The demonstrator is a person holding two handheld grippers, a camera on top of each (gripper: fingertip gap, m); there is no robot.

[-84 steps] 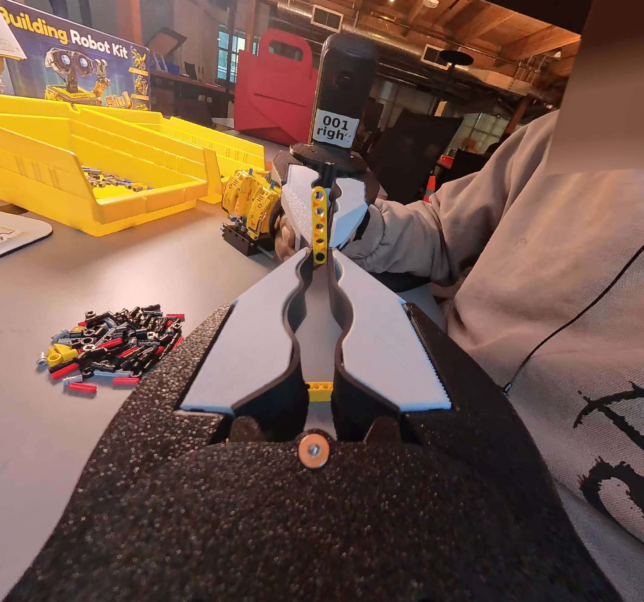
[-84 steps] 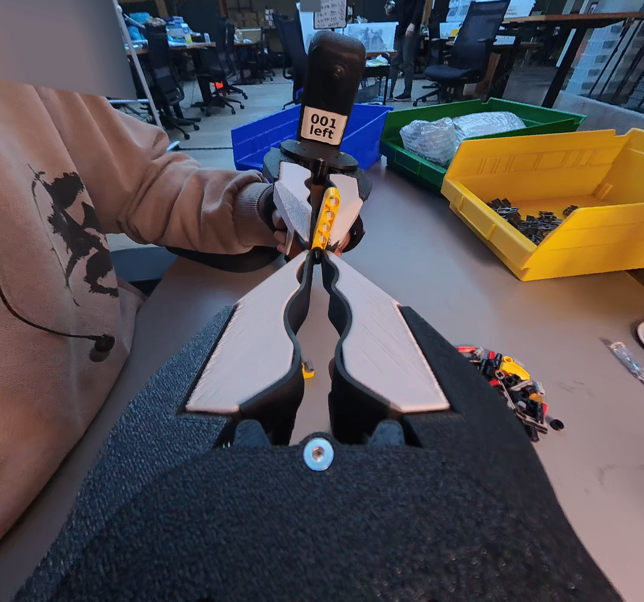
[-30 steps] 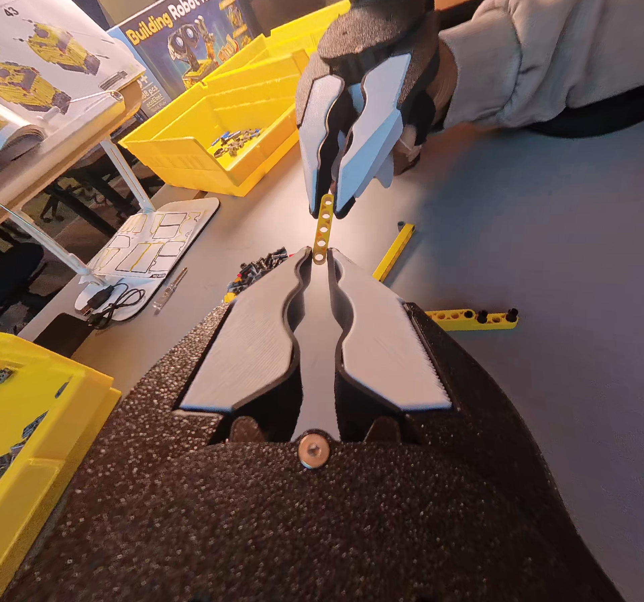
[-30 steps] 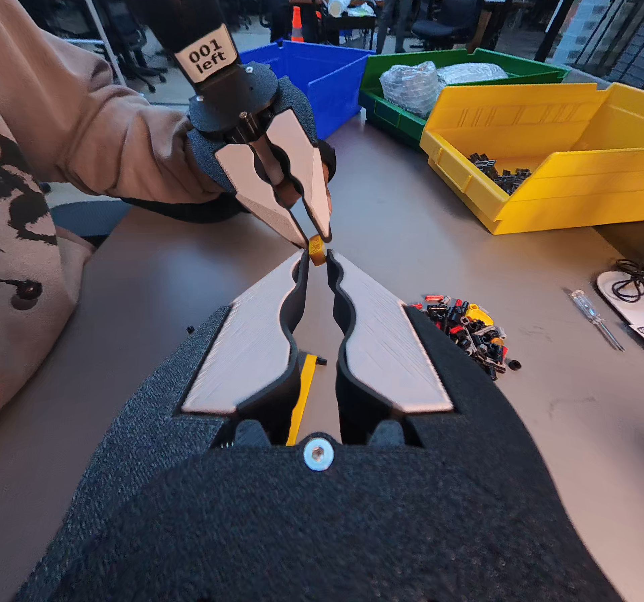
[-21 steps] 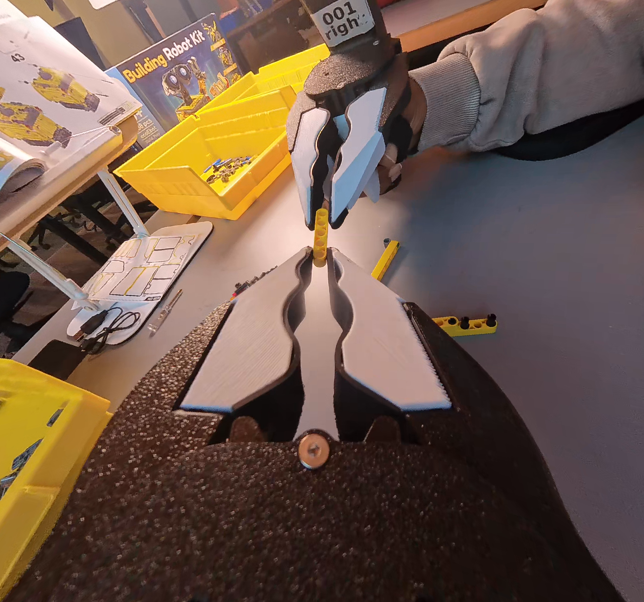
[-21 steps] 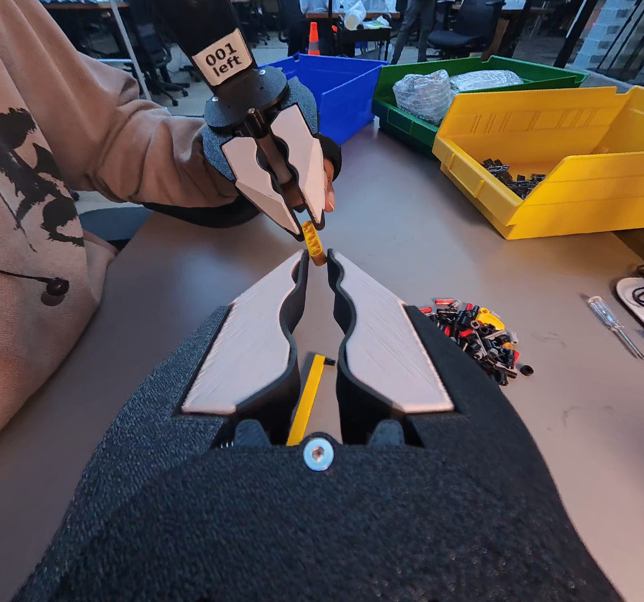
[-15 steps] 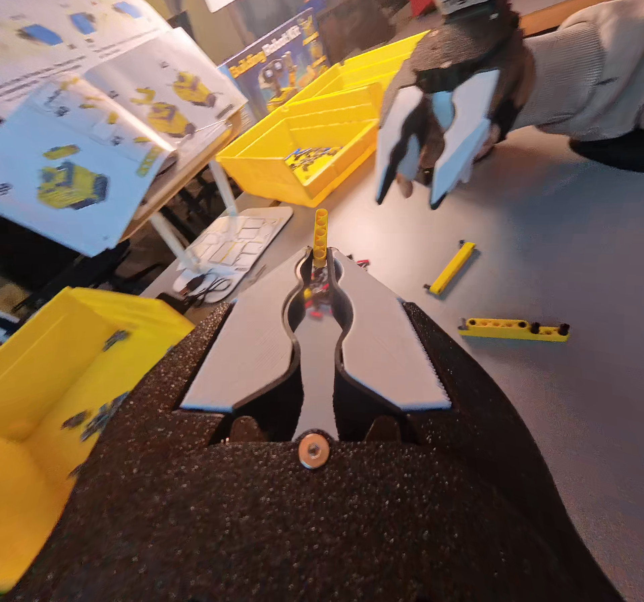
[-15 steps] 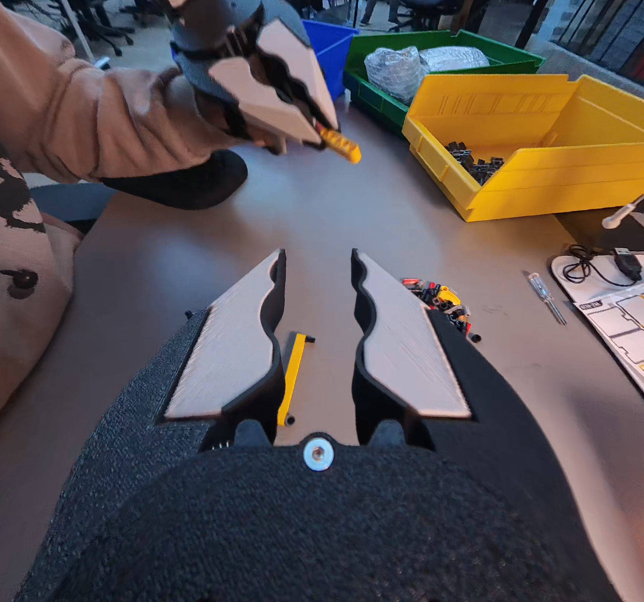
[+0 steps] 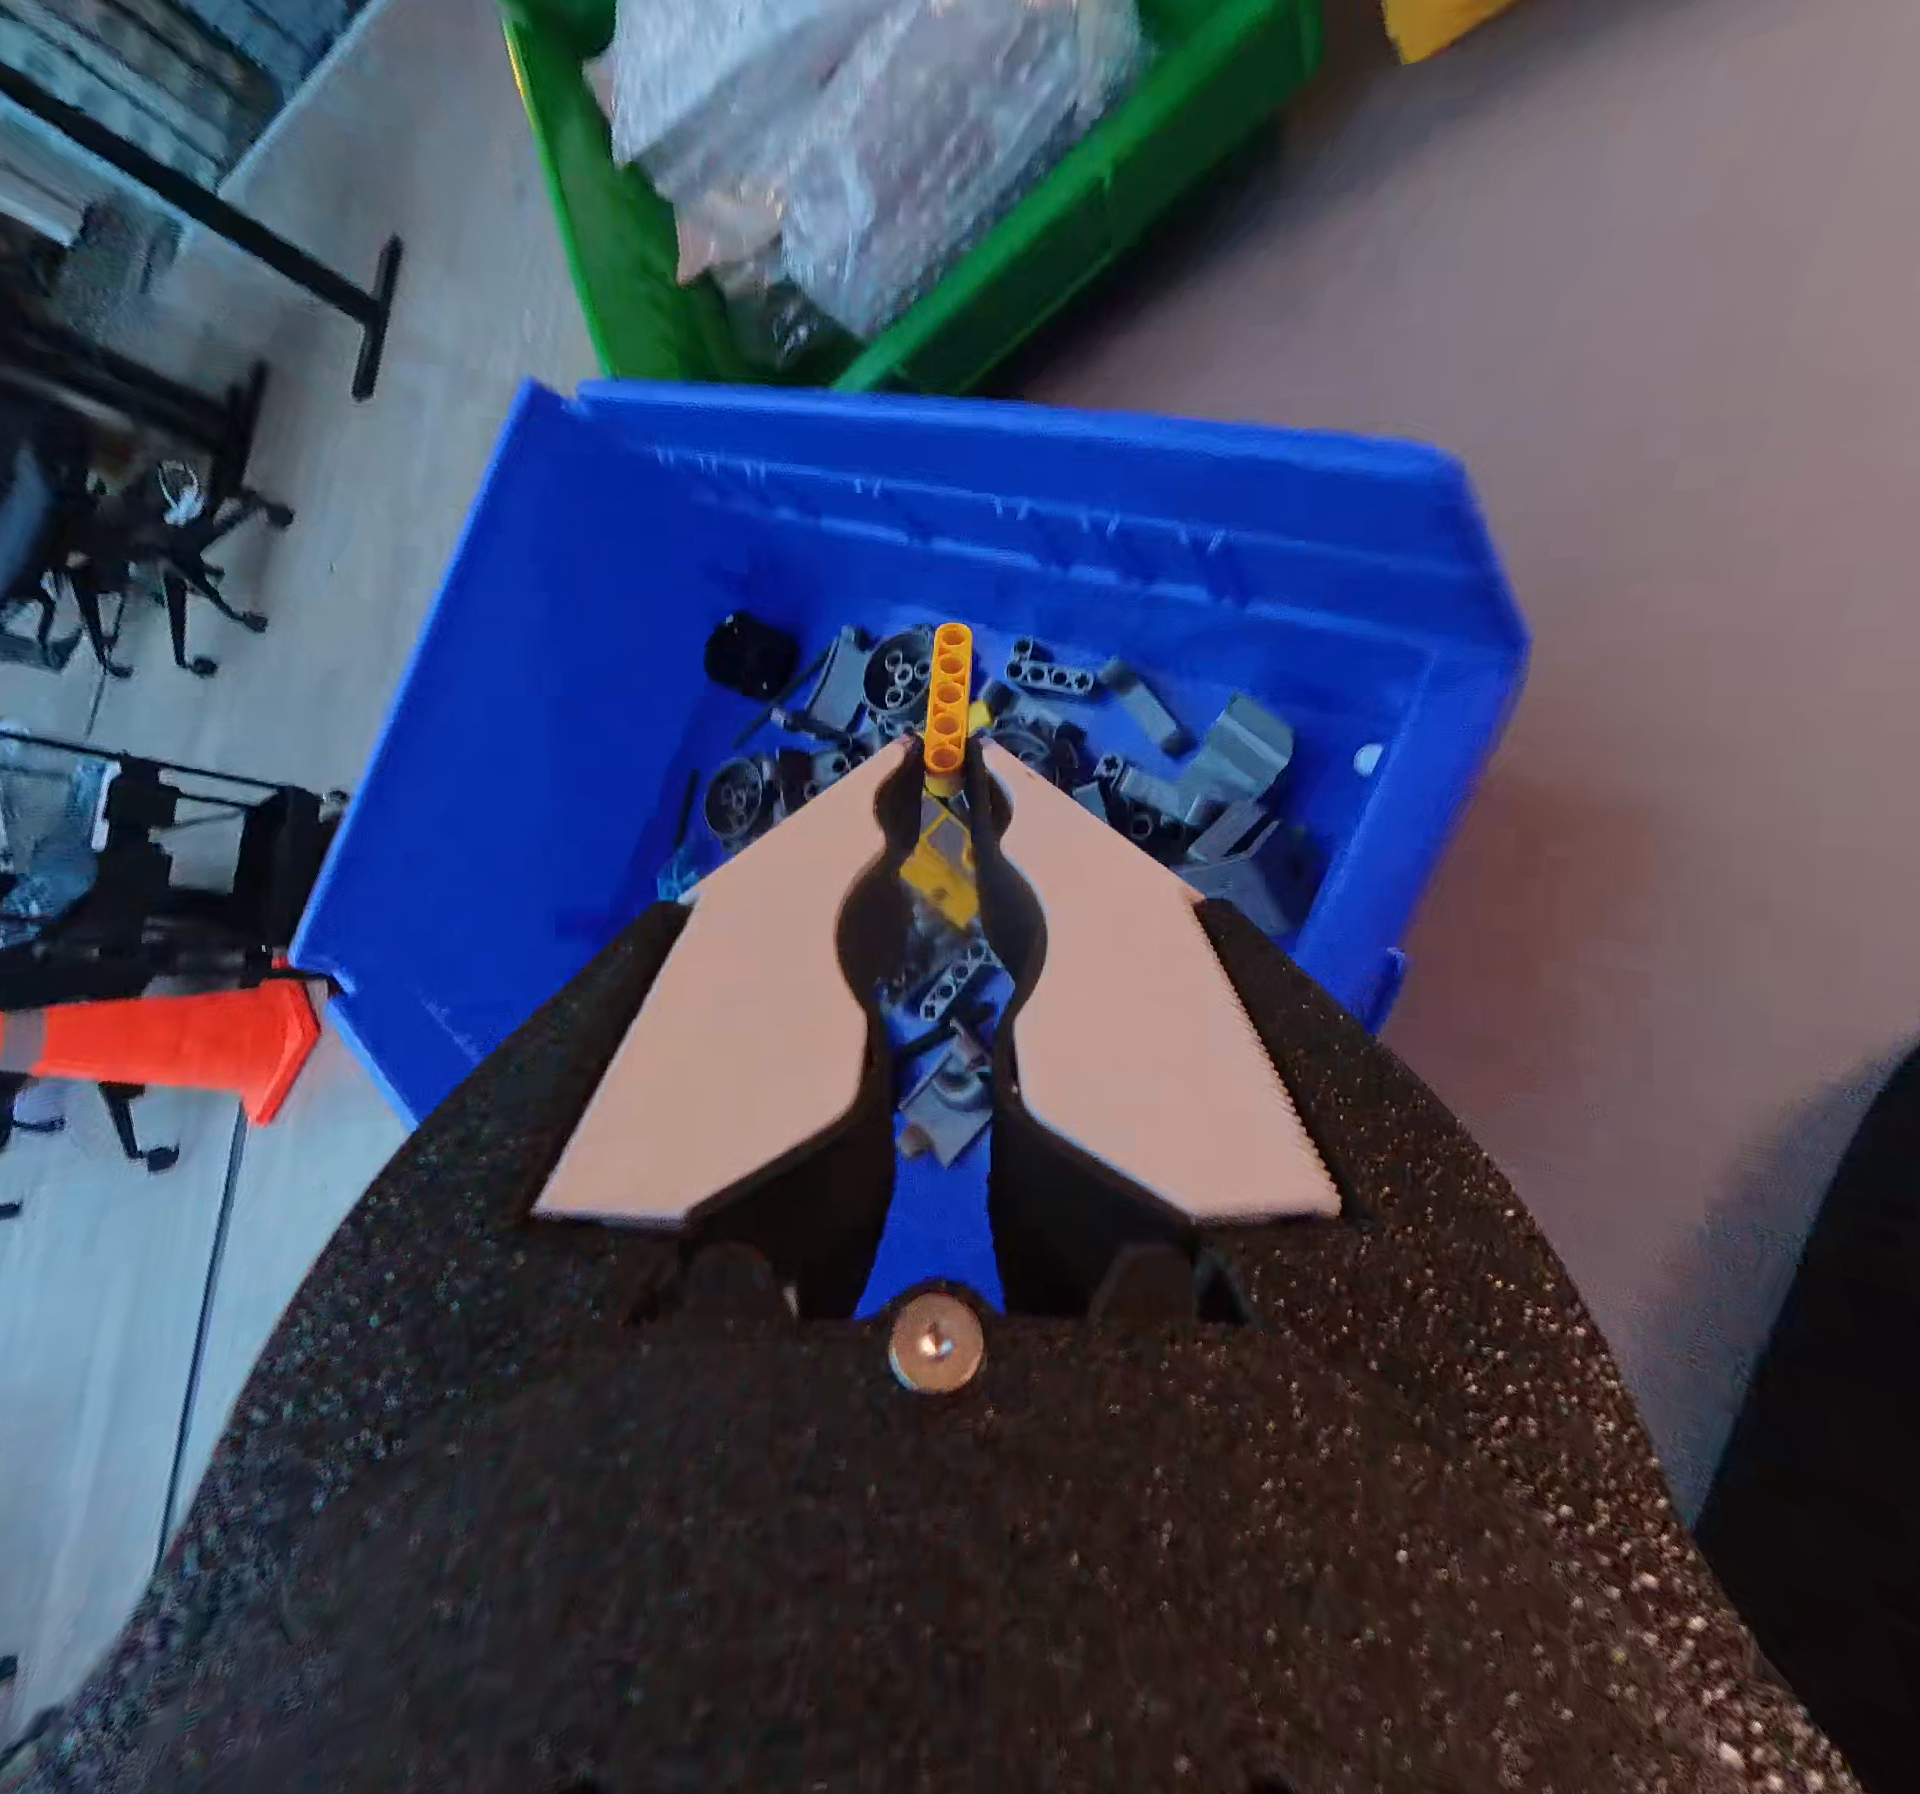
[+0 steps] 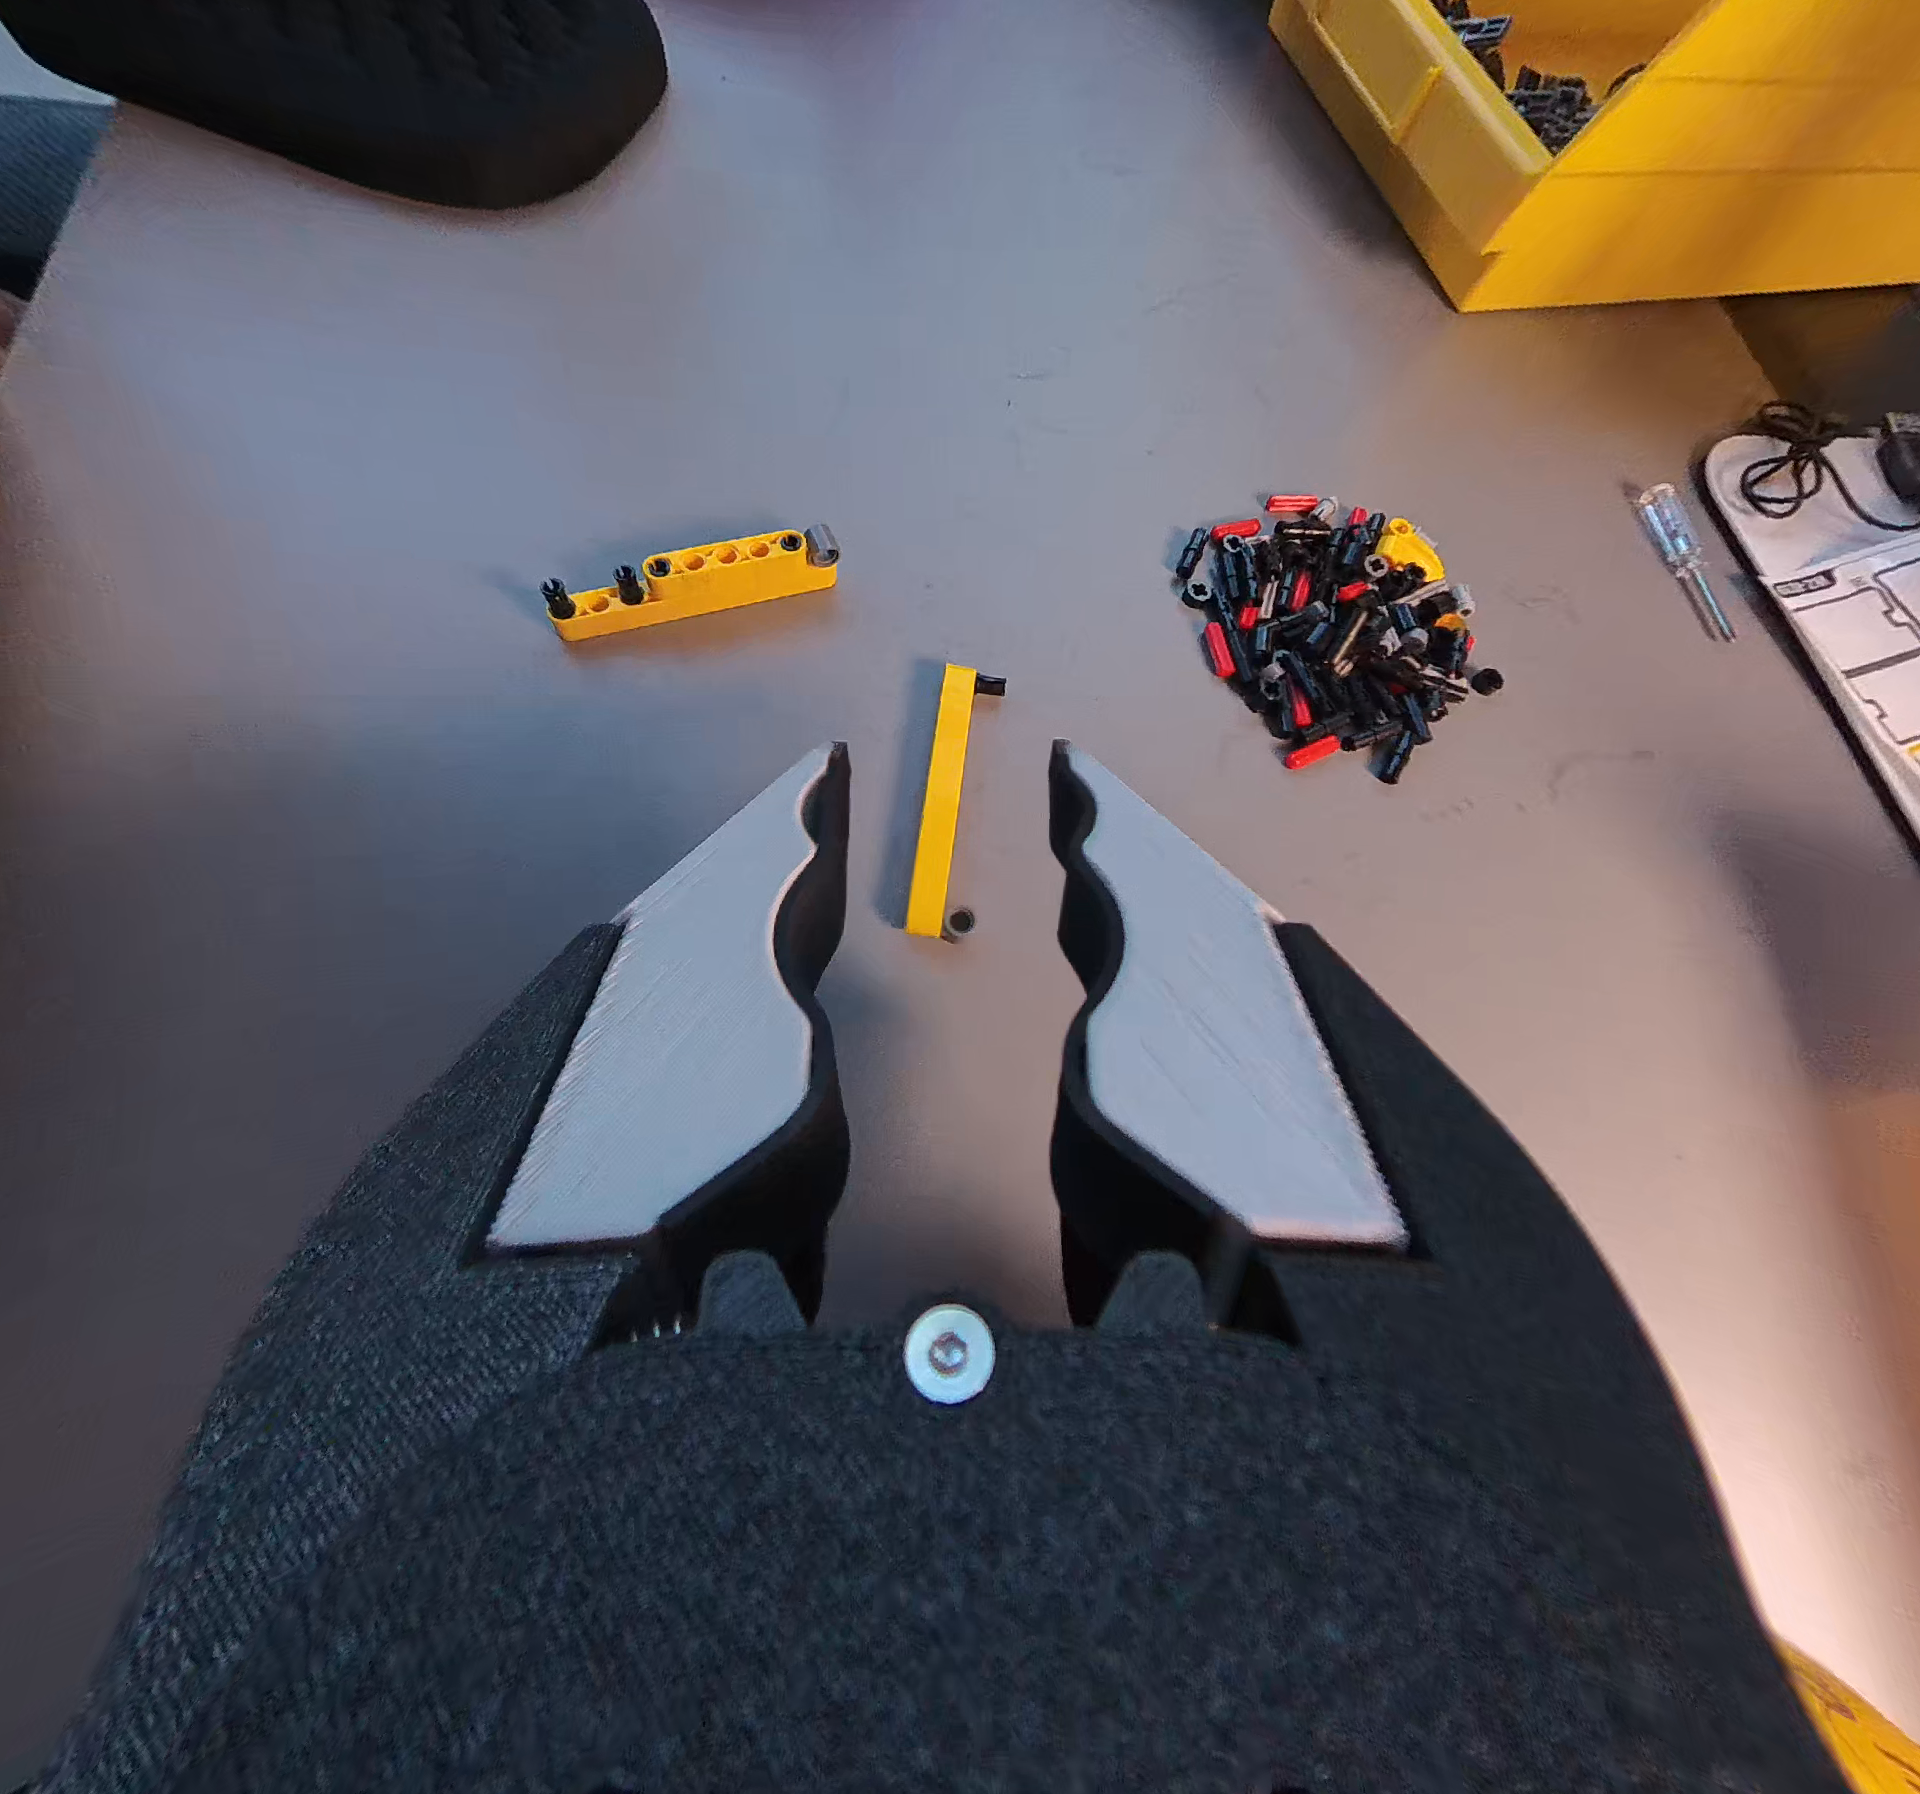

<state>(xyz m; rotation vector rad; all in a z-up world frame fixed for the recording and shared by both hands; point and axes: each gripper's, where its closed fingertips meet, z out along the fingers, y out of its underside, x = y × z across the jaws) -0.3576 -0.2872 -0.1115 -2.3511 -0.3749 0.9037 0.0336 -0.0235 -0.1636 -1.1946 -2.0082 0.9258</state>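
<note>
Left gripper (image 9: pixel 943 757), jaws pinched on the end of a short yellow perforated beam (image 9: pixel 949 695), hangs over the blue bin (image 9: pixel 540 705) of grey parts, while right gripper (image 10: pixel 948 757), jaws spread and empty, straddles a yellow beam (image 10: pixel 940 799) lying on the table (image 10: pixel 1039 342).

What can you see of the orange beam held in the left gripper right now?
The orange beam is a short, narrow plastic-looking strip with a single row of round holes along its length. The left gripper is shut on its near end, so most of it sticks out straight ahead past the fingertips. It hangs above the blue bin, over the grey and black parts there, touching none that I can see.
</note>
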